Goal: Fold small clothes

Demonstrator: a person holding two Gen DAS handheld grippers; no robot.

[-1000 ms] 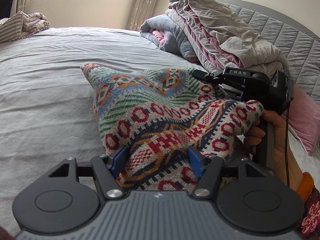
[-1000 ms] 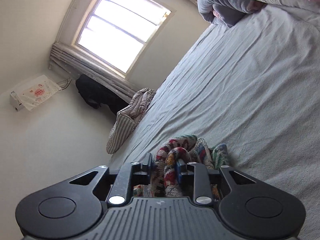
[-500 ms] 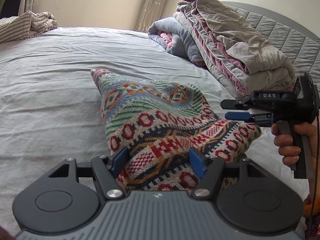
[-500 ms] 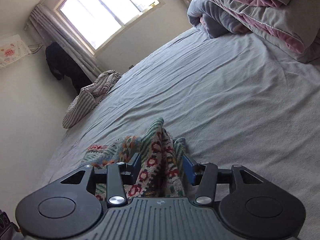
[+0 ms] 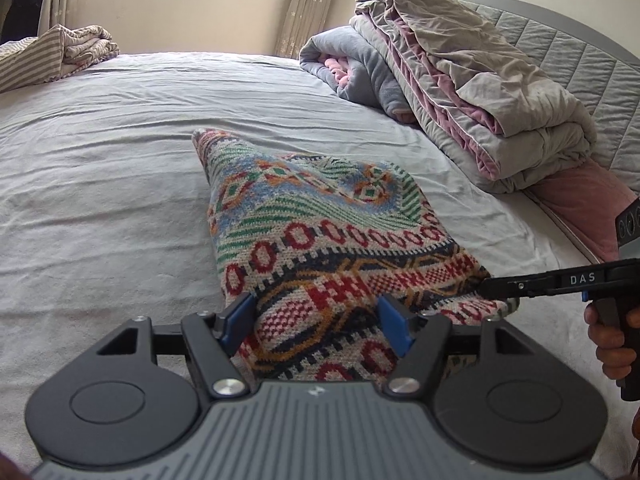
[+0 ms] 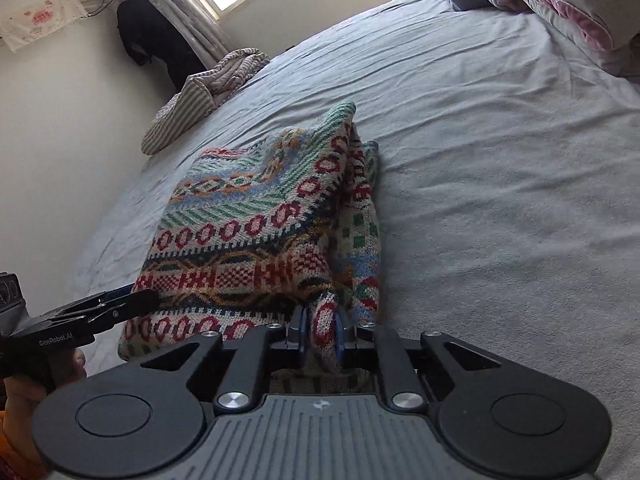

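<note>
A patterned knit garment (image 5: 320, 240) in red, blue, green and orange lies on the grey bed sheet (image 5: 100, 200). My left gripper (image 5: 316, 316) has its blue pads wide apart, with the near edge of the garment lying between them. My right gripper (image 6: 320, 326) is shut on a bunched fold of the same garment (image 6: 256, 224) at its near right corner. The right gripper also shows at the right of the left wrist view (image 5: 492, 286), clamped on the garment's corner. The left gripper shows at the left of the right wrist view (image 6: 140, 300), at the garment's left edge.
A pile of folded grey and pink quilts (image 5: 460, 80) sits at the head of the bed by a grey padded headboard (image 5: 560, 52). A pink pillow (image 5: 588, 204) lies under it. A striped cloth heap (image 5: 52, 52) lies far left near the window.
The right gripper has closed on the garment's corner and pulled it out to the right, spreading the garment flatter. The left gripper stays wide over the near edge.
</note>
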